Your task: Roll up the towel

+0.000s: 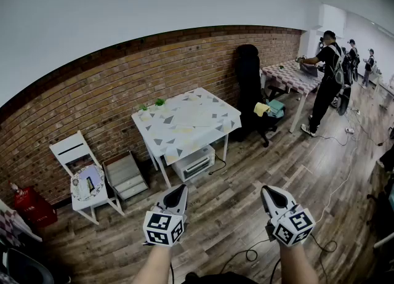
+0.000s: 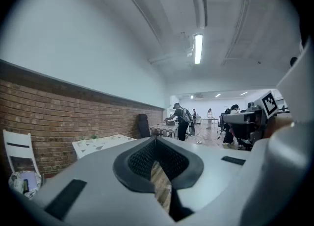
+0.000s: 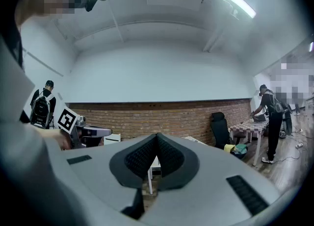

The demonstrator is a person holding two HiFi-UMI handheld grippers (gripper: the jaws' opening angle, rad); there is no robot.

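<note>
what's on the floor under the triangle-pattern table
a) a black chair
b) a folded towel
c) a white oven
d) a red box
c: in the head view a white oven stands on the floor between the legs of the table.

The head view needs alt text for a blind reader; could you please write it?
The left tool and right tool, shut and empty, point across a wooden floor toward a white square table with grey triangles by a red brick wall. A white folding chair stands to its left; a person in black works farther right.
</note>
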